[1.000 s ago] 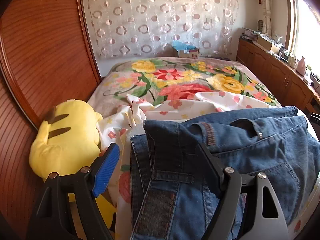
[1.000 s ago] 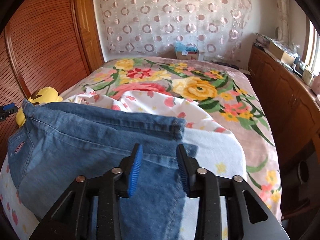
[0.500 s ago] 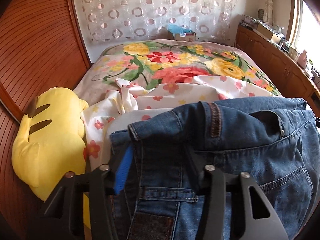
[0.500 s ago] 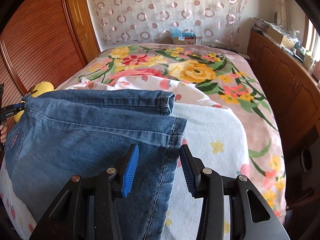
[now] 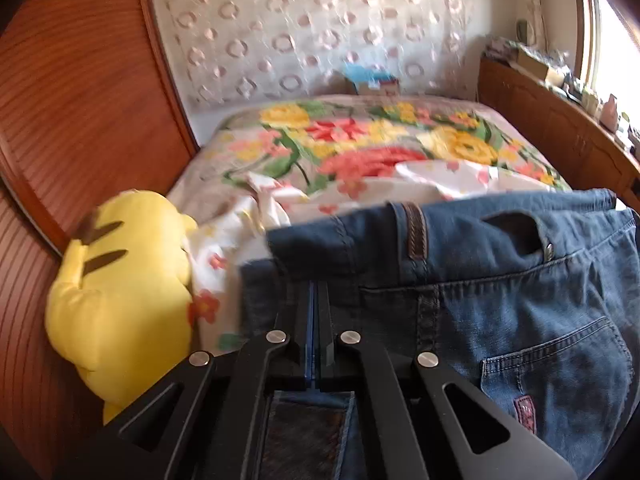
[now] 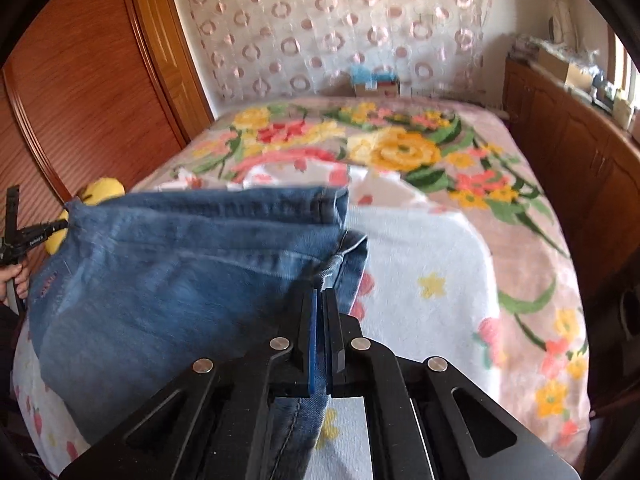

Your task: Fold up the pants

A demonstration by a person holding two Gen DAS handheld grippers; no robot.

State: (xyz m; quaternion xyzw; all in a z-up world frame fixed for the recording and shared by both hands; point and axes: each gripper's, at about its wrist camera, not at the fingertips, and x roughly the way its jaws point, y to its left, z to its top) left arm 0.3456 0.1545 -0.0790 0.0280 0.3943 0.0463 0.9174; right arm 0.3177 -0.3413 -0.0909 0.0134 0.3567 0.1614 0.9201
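**Both grippers clamped on denim at opposite ends**

The jeans (image 5: 500,292) lie across the near end of the bed (image 6: 460,148), over a white floral sheet (image 6: 420,264). Left gripper (image 5: 316,292) is clenched on the waistband end; right gripper (image 6: 320,296) is clenched on the leg hem. Judgement: denim is heavy, limp and non-slip; hold at stitched seams and lift both ends together, or the middle sags

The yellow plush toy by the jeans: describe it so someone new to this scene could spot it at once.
Start at the bed with the big flowered blanket and follow its left edge to the wooden wall. The plush toy lies there, left of the jeans. It alone is plain bright yellow with dark stripes; the bedding around it is flower-printed.
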